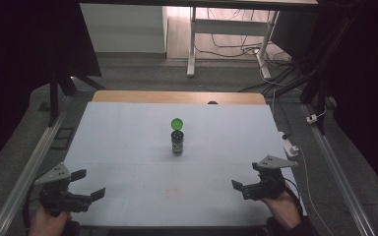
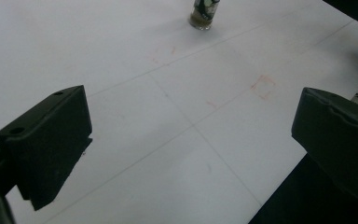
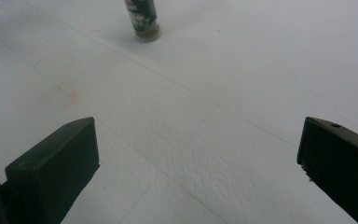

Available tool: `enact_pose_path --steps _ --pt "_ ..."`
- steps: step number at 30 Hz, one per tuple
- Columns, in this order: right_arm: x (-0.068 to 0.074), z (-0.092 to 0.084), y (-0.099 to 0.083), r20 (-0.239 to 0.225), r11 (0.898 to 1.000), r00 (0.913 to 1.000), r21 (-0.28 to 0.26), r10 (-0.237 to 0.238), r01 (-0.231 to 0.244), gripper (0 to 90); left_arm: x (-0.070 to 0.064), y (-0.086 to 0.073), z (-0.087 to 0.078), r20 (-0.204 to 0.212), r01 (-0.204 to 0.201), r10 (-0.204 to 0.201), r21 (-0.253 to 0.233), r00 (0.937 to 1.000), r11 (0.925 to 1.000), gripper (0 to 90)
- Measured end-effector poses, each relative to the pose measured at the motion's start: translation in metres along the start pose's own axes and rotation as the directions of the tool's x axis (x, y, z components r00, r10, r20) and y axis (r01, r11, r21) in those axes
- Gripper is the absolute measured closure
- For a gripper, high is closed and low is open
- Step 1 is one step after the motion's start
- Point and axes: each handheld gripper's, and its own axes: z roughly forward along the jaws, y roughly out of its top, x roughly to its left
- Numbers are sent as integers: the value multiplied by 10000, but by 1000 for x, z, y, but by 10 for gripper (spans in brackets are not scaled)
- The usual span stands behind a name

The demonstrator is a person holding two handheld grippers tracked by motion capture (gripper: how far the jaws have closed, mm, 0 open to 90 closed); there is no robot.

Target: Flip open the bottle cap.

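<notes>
Nothing had been touched, as far as I could judge: the jar (image 1: pixel 177 142) stood upright and alone in the middle of the table (image 1: pixel 128 147), its green flip lid (image 1: pixel 177 123) standing open above the mouth. Whatever was to be done with it, closing that lid or lifting the jar, all of it looked still ahead.

The left gripper (image 1: pixel 89 184) sat at the near edge of the table, held in a hand (image 1: pixel 47 221), its jaws spread wide with nothing between them but bare white surface. From its own camera the jar (image 2: pixel 203 14) stood well ahead of the fingers (image 2: pixel 51 140) and a little toward the far one, well apart from both.

The right gripper (image 1: pixel 246 184) mirrored it at the opposite near corner, also held in a hand (image 1: pixel 283 209), jaws just as wide and holding nothing. In its view the jar (image 3: pixel 143 21) stood far out beyond the fingers (image 3: pixel 56 172), nearer the line of the left-hand one.

Both grippers pointed inward toward the jar, touching neither it nor each other.
</notes>
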Motion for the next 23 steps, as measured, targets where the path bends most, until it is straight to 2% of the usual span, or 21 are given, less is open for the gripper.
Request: enact_pose_path --steps 6,11,16,18,23 --pt "-5 -14 -12 380 9996 9989 74 270 -273 0 3 -10 -4 -253 68 -62 260 9997 9996 0" --pt "-8 -22 -21 489 9989 9979 175 424 -433 0 5 -16 -7 -473 192 -173 405 9987 9990 0" --pt "-9 -28 -28 637 9974 9964 422 554 -581 0 4 -20 -7 -737 103 -32 963 9973 9953 0" --pt "-9 -30 -29 694 9971 9957 404 615 -644 0 4 -21 -7 -784 52 32 1071 9969 9942 0" --pt "-10 -30 -30 704 9968 9957 472 607 -641 0 6 -20 -7 -745 235 -153 1103 9971 9936 0"
